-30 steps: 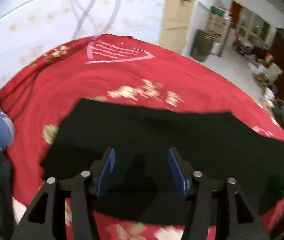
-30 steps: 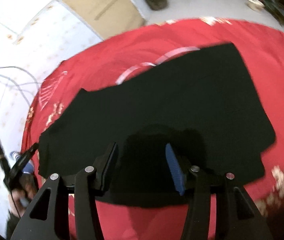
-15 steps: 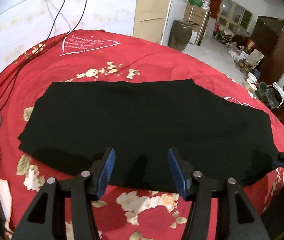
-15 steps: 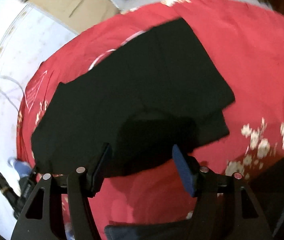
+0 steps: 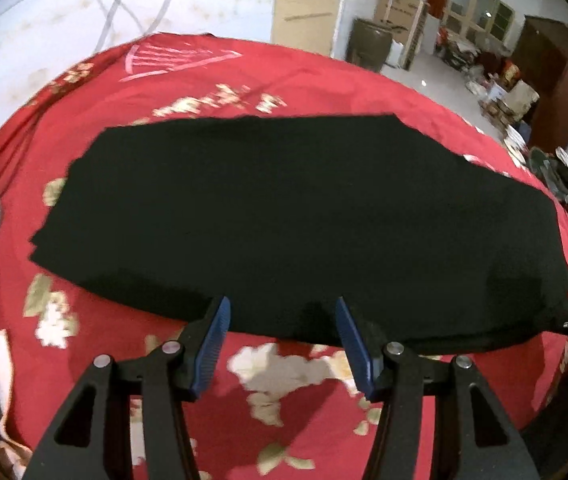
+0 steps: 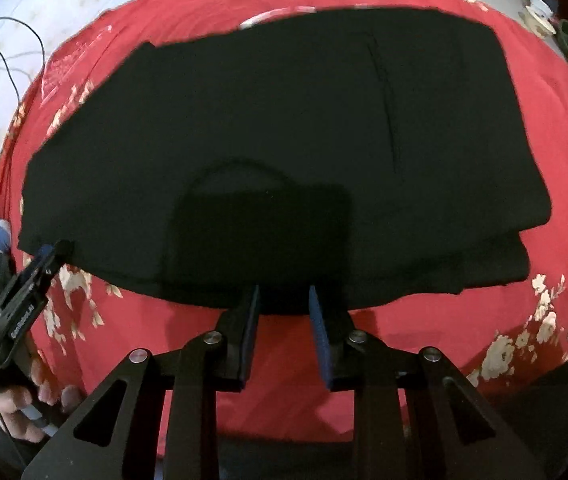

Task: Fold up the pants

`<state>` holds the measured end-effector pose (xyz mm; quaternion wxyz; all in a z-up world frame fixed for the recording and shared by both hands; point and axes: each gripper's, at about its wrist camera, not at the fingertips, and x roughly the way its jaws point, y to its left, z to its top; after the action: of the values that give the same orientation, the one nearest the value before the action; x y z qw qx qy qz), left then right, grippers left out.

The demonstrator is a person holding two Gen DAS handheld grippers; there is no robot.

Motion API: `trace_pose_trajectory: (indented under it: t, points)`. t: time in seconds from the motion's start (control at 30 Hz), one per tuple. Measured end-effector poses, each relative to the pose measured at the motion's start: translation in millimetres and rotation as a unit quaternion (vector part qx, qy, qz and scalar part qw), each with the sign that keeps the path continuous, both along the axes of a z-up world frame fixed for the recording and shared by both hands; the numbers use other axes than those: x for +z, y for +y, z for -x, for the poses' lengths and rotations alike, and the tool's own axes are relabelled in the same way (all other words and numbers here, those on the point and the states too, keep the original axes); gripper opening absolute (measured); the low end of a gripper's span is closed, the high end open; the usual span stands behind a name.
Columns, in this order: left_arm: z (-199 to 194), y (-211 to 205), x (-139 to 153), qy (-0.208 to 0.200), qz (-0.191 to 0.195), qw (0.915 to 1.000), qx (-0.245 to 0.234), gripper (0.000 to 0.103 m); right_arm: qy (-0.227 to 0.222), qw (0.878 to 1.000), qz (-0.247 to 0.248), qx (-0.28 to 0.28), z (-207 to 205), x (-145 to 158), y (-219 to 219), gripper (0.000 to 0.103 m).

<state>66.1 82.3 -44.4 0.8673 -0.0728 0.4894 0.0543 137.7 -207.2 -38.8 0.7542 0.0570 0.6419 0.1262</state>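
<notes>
A: Red floral cloth [image 5: 292,80] over a round table, cluttered room behind. Where are the pants?

B: Black pants [image 5: 268,216] lie flat across the middle of the cloth, already folded lengthwise I'd say: in the right wrist view a second layer edge [image 6: 496,264] peeks out below the top one, so the legs look stacked.

A: Grippers?

B: Left gripper [image 5: 280,340] has its fingers wide, nothing between them, tips just over the near edge of the pants. Right gripper [image 6: 284,320] has its fingers narrow; jaws have just been closing, w/ the near hem right at the tips. Can't tell if fabric is actually pinched, prob not yet.

A: So how far along?

B: Roughly halfway, imo. First fold looks done, cloth smooth. Left: grab an end, fold across once or twice to a compact stack. Neither gripper has lifted any fabric.
</notes>
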Motion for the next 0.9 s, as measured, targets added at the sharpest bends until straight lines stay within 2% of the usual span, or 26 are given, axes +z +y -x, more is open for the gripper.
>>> trace_pose_trajectory:
  t: [0.07, 0.1, 0.13, 0.23, 0.27, 0.37, 0.63, 0.77, 0.9]
  points:
    - [1, 13, 2, -0.001, 0.001, 0.9998, 0.021, 0.058, -0.044, 0.999, 0.000, 0.021, 5, 12, 7, 0.026]
    - [0, 19, 0, 0.004, 0.003, 0.9995, 0.032, 0.058, -0.050, 0.998, 0.003, 0.027, 7, 13, 9, 0.026]
    - [-1, 27, -3, 0.015, 0.006, 0.9989, 0.045, 0.058, -0.046, 0.998, 0.007, 0.037, 7, 9, 13, 0.026]
    - [-1, 44, -15, 0.043, 0.015, 0.9964, 0.072, 0.058, 0.018, 0.996, 0.055, 0.069, 1, -17, 24, 0.027]
    - [1, 49, -15, 0.043, 0.020, 0.9956, 0.082, 0.058, 0.005, 0.996, 0.056, 0.064, 1, -14, 23, 0.027]
    - [2, 54, -5, 0.027, 0.029, 0.9948, 0.093, 0.058, -0.032, 0.998, 0.000, 0.054, 3, 0, 19, 0.027]
    - [26, 14, 47, -0.045, 0.017, 0.9975, 0.052, 0.058, -0.112, 0.991, -0.013, 0.068, 21, 28, 15, 0.027]
    - [38, -11, 57, -0.057, -0.007, 0.9981, 0.023, 0.058, -0.131, 0.988, -0.013, 0.076, 38, 36, 20, 0.027]
    - [47, -27, 57, -0.054, -0.012, 0.9985, 0.002, 0.058, -0.141, 0.987, -0.018, 0.080, 49, 37, 24, 0.027]
